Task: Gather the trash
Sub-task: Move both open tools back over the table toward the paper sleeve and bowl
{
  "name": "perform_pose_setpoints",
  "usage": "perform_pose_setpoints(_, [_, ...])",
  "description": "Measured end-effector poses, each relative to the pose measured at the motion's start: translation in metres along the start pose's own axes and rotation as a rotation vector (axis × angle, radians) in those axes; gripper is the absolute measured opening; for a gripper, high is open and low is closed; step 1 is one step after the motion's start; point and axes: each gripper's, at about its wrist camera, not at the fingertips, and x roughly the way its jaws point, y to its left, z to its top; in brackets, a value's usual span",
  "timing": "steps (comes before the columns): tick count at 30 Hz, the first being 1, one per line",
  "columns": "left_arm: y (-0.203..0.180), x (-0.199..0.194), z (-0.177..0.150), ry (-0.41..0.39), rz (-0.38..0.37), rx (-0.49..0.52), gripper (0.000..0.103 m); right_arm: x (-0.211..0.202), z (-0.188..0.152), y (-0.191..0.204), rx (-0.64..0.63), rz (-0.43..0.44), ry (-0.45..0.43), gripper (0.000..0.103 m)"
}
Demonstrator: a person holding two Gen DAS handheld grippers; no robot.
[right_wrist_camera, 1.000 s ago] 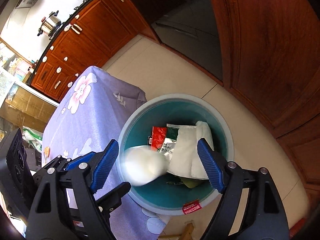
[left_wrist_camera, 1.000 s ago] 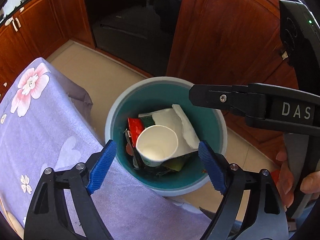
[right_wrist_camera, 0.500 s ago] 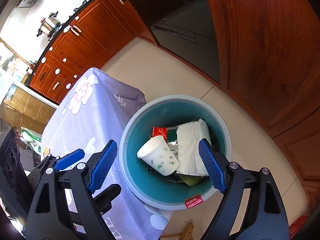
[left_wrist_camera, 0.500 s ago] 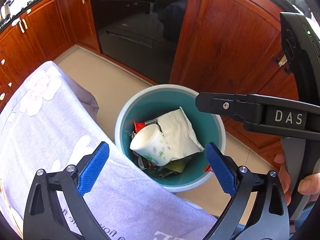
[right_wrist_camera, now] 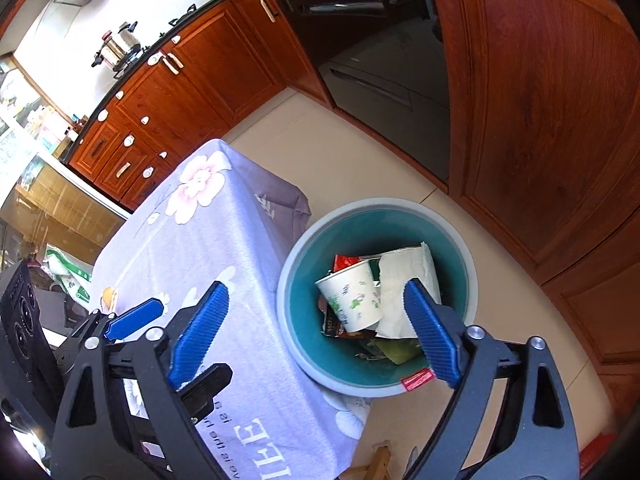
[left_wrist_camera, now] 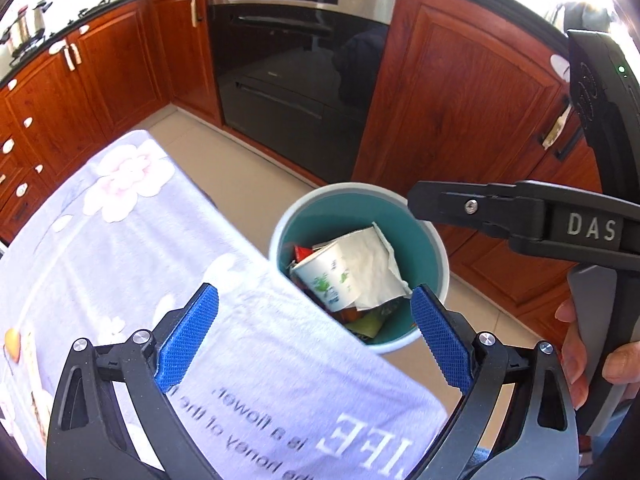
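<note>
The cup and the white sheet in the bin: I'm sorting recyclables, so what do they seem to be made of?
The cup looks like matte white paper printed with green motifs; its thin rolled rim suggests a disposable cup. The white sheet looks like soft tissue or paper towel: crinkled, with a ragged torn edge. The bin seems smooth moulded plastic, teal inside, pale outside.

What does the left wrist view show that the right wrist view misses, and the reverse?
Only the left wrist view shows the hand holding the right gripper's handle. Only the right wrist view shows the red label on the bin's rim and the glass cabinet. Both show the bin holding the paper cup, tissue and wrappers, the flowered tablecloth, the oven, and nothing between either gripper's jaws.
</note>
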Motion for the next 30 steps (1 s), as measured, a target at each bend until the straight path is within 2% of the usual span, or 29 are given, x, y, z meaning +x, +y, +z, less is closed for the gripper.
perform_pose_setpoints(9, [0.047, -0.048, -0.03, -0.057, 0.049, -0.07, 0.099, -0.013, -0.016, 0.065, -0.092, 0.02, 0.006, 0.086])
perform_pose_setpoints(12, [0.068, -0.064, -0.044, -0.068, 0.078, -0.085, 0.099, -0.012, -0.022, 0.091, -0.12, 0.032, 0.02, 0.091])
perform_pose_setpoints(16, [0.102, -0.085, -0.066, -0.078, 0.121, -0.123, 0.099, -0.007, -0.034, 0.13, -0.173, 0.048, 0.041, 0.092])
perform_pose_setpoints(23, [0.168, -0.12, -0.113, -0.081, 0.185, -0.221, 0.099, 0.02, -0.059, 0.205, -0.263, 0.093, 0.113, 0.092])
perform_pose_setpoints(30, [0.23, -0.136, -0.159, -0.056, 0.237, -0.309, 0.099, 0.065, -0.088, 0.27, -0.343, 0.136, 0.217, 0.092])
